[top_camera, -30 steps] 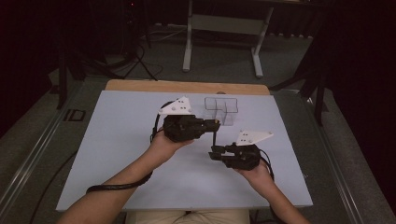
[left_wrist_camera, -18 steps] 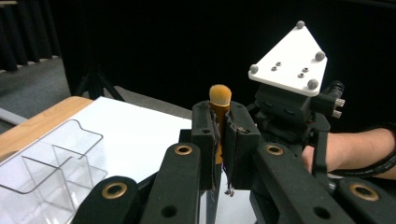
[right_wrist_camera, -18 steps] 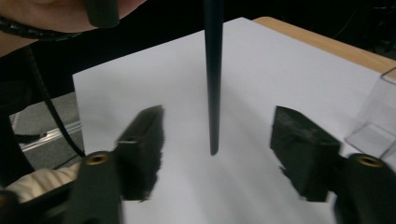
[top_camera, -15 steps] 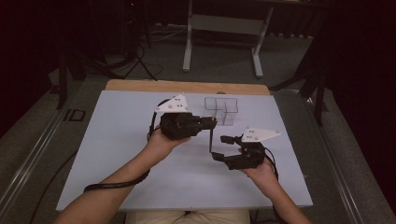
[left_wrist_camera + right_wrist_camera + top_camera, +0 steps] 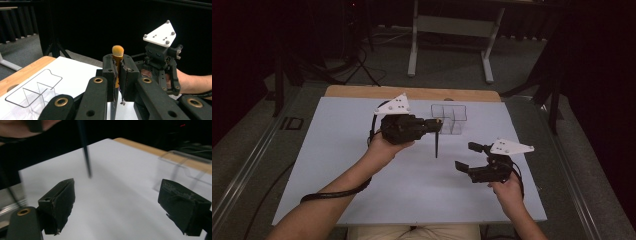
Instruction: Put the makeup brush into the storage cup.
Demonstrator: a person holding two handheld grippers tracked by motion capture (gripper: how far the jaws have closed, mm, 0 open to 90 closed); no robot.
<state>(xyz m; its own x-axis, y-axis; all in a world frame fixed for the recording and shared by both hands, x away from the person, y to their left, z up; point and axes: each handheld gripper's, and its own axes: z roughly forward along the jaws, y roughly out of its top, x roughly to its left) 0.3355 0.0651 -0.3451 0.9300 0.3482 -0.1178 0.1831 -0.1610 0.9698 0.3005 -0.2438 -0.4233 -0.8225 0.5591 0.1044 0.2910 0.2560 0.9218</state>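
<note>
Jaws of the left gripper pinch a makeup brush upright above the white table, beside the clear plastic organizer. Right gripper jaws, just opened, stand spread and empty; the brush's dark handle looks thin, perhaps tapered.

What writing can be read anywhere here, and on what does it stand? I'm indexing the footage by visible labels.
"ID": large dark letters on the grey surface left of the white table, in the high view.
No other text: the brush, the clear organizer and the plate on the hand-held gripper show no readable marks, only screws.
</note>
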